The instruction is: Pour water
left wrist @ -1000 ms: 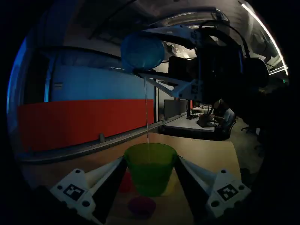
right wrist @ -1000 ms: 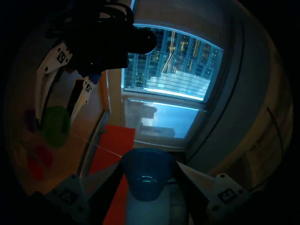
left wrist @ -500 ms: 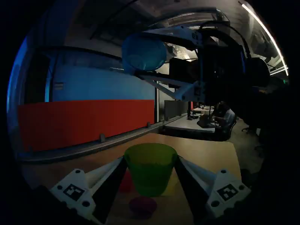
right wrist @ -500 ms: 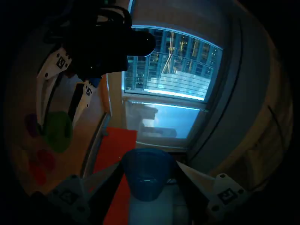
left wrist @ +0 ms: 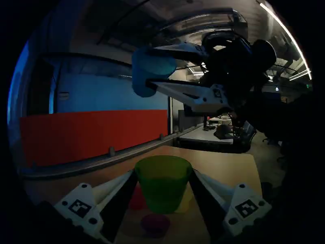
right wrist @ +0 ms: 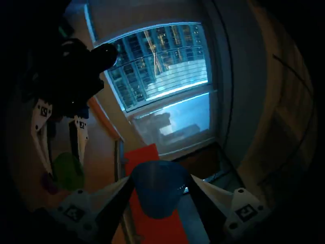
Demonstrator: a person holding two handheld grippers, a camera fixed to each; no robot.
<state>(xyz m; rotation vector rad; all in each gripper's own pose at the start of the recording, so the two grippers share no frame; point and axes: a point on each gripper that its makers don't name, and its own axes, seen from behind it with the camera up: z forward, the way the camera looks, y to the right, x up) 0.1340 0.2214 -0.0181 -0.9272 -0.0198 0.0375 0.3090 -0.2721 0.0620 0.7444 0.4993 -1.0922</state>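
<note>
Since a second ago the blue cup has been tipped back from its pouring tilt to nearer upright, and the thin stream that ran from it into the green cup has ended; the right gripper view has been rotated with it, so the window now sits slanted. In the left gripper view the green cup is held upright between the jaws of the left gripper, which are closed on its sides, just above the wooden tabletop. Its water level cannot be told in the dim light. Under and around the cup, a purple round patch, a red one and a yellow one are seen on the tabletop; what they are cannot be told. The blue cup is gripped by the right gripper, jaws pressed on both sides, and is held high above and slightly left of the green cup, well apart from it. In the right gripper view the blue cup is seen clamped close to the camera, with the left gripper and green cup farther off at lower left. A red wall panel is seen behind the tabletop, and a light strip on the ceiling.
</note>
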